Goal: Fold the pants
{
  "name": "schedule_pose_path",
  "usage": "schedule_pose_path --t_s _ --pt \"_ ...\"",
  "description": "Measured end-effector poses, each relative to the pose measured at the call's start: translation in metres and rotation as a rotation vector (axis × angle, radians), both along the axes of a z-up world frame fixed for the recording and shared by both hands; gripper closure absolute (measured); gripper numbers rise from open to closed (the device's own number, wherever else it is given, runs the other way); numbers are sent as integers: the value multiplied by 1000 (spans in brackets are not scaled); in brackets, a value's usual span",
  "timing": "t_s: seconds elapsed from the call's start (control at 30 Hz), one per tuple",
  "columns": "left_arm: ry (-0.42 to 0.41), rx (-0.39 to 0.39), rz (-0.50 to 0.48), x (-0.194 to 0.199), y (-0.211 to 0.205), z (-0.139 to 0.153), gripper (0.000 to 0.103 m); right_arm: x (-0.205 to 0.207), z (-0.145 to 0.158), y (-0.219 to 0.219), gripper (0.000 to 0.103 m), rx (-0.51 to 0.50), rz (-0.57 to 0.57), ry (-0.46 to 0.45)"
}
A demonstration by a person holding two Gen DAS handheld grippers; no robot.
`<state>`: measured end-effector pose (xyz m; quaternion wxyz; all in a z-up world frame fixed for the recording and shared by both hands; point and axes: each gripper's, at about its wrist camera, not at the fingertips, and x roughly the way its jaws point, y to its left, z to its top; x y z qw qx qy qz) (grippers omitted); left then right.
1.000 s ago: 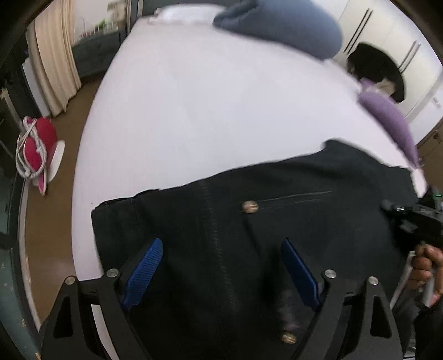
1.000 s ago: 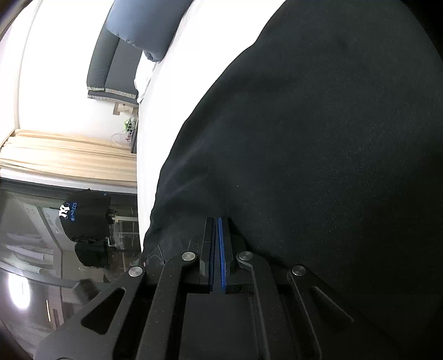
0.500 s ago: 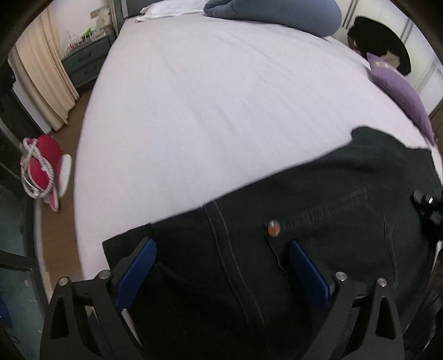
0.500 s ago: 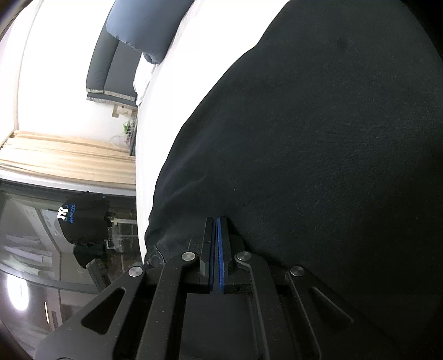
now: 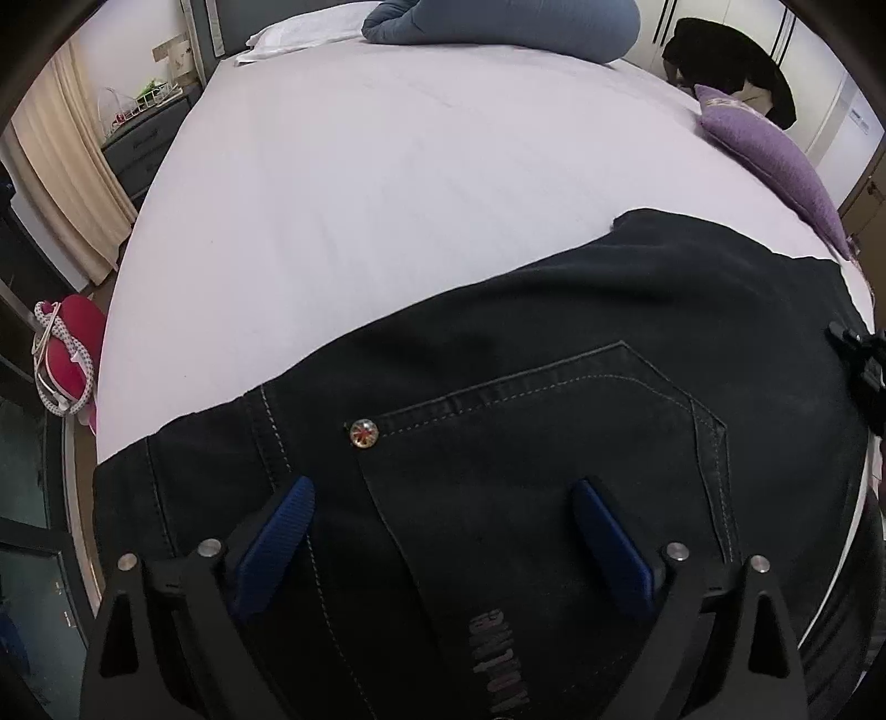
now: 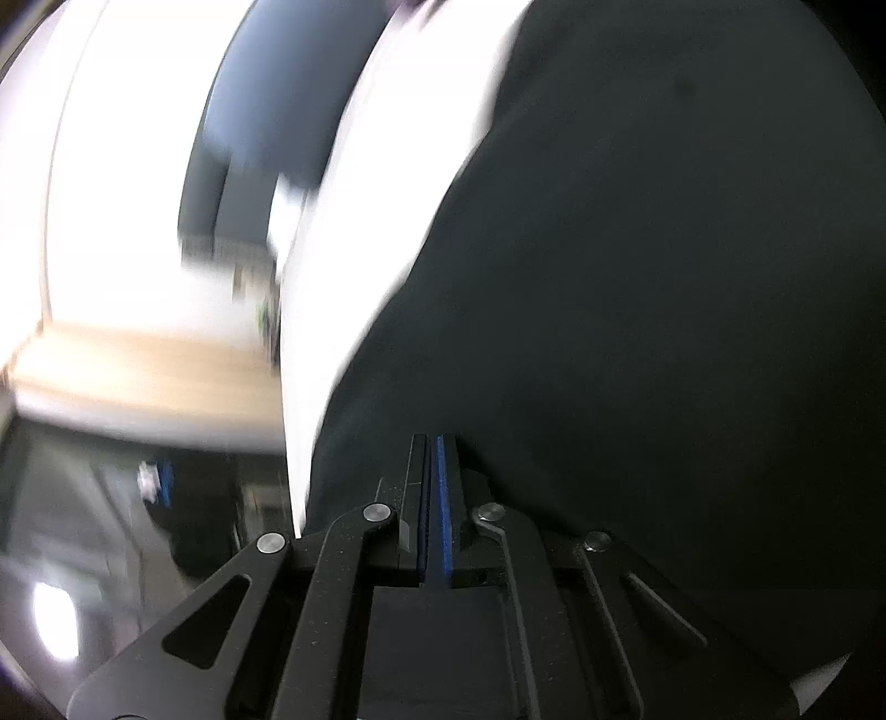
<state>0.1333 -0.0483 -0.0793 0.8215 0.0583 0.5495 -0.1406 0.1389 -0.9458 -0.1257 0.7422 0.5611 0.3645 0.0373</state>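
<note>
Black jeans lie across the near part of a white bed, back pocket and a round rivet facing up. My left gripper hovers just over the pocket area, pointing steeply down, jaws wide open and nothing between the blue pads. My right gripper is shut, its tips buried in the edge of the black jeans. The left wrist view shows the right gripper at the jeans' right end. The right wrist view is motion-blurred.
A blue bolster and white pillow lie at the bed's head. A purple cushion sits on the right edge. On the floor left of the bed are a red object with a cord, a nightstand and a curtain.
The left gripper's jaws have spread a little wider and slid over the jeans, bringing the back pocket under them. The right gripper has swept sideways, still shut at the fabric's edge.
</note>
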Motion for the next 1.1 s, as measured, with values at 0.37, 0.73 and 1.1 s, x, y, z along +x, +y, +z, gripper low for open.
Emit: schedule_pose_path --t_s 0.37,0.73,1.1 --pt "-95 -169 9 -4 -29 69 11 -54 45 -102 98 -21 -401 -69" --pt "75 -341 -34 31 -79 -5 17 113 -22 24 103 94 203 59" --pt "42 -361 55 23 -20 -3 70 33 26 -110 103 -196 -403 137"
